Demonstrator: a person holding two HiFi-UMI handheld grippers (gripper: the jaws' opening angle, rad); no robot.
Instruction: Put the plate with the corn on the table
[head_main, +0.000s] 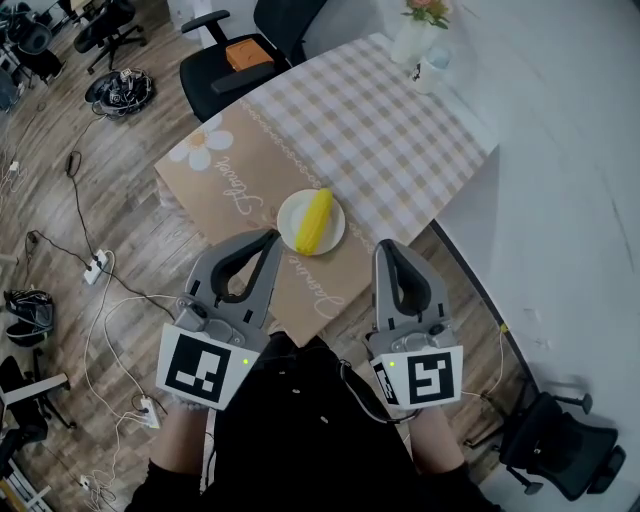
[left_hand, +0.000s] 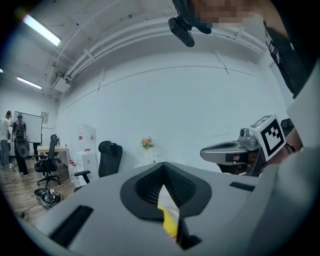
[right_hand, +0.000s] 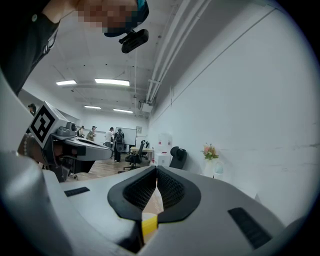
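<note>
A white plate (head_main: 326, 238) with a yellow corn cob (head_main: 314, 220) stands on the brown paper cover of the table (head_main: 230, 160), near its front edge. My left gripper (head_main: 271, 237) hovers just left of the plate, shut and empty. On the plate's right my right gripper (head_main: 386, 247) is held the same way, shut on nothing. In the left gripper view the jaws (left_hand: 162, 165) meet at the tip, and a bit of corn (left_hand: 169, 223) shows through the gap below. The right gripper view shows its jaws (right_hand: 156, 169) closed too, with yellow corn (right_hand: 149, 224) beneath.
A checked cloth (head_main: 370, 120) covers the far part of the table, where a vase of flowers (head_main: 417, 28) stands. A black office chair (head_main: 245, 55) holds an orange object. Cables and a power strip (head_main: 97, 266) lie on the wooden floor at left. Another chair (head_main: 560, 445) is at bottom right.
</note>
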